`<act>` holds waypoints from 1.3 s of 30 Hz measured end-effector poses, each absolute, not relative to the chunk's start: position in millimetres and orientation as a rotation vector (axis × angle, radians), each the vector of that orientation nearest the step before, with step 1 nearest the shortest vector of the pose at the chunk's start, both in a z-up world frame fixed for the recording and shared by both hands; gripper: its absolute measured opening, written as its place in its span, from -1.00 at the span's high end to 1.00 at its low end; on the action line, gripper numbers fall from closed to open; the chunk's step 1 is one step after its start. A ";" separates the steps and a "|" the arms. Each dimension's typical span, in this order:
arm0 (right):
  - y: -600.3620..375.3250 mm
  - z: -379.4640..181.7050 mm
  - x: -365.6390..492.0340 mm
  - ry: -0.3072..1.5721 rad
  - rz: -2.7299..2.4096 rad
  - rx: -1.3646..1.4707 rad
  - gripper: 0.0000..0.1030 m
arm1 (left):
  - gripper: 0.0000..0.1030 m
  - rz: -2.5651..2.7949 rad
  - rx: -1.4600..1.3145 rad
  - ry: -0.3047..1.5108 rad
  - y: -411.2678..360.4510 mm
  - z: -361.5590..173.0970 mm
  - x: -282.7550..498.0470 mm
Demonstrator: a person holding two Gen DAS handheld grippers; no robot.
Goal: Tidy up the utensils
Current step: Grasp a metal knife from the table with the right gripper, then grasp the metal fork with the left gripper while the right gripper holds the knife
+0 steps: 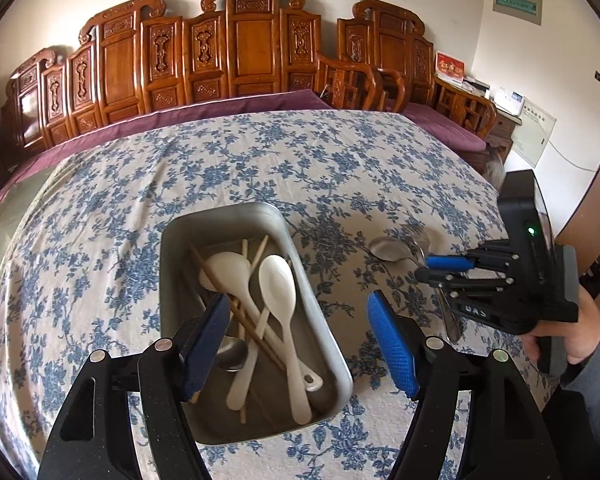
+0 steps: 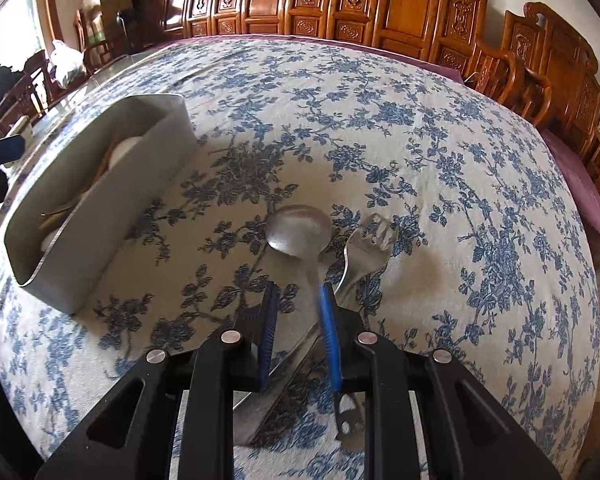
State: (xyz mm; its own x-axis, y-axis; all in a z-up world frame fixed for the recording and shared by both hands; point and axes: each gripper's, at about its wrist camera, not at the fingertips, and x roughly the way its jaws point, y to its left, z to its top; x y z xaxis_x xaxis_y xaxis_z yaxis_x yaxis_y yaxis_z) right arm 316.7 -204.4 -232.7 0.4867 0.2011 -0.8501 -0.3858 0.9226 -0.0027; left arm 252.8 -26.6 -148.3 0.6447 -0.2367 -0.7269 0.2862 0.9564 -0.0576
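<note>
Floral tablecloth (image 2: 420, 160); left tongs (image 1: 300, 336) agape over steel tray (image 1: 172, 248), right tongs (image 2: 298, 300) parted astride metal spoon (image 2: 300, 228).

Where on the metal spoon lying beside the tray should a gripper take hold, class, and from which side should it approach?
Grip the metal spoon on its narrow handle, just behind the bowl, coming from above at the handle end. The bowl is broad and rounded, while the handle is slim enough to fit between the fingers. The right gripper already straddles it, open. Keep clear of the fork close alongside.
</note>
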 end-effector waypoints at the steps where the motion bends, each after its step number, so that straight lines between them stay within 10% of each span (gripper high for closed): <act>1: -205.6 -233.7 318.3 1.001 0.359 -0.200 0.54 | -0.32 -0.300 0.068 0.819 -28.2 -148.9 252.7; 39: -278.7 -198.6 316.8 0.894 0.325 -0.067 0.95 | -0.32 -0.393 0.149 0.864 -119.0 -155.3 267.4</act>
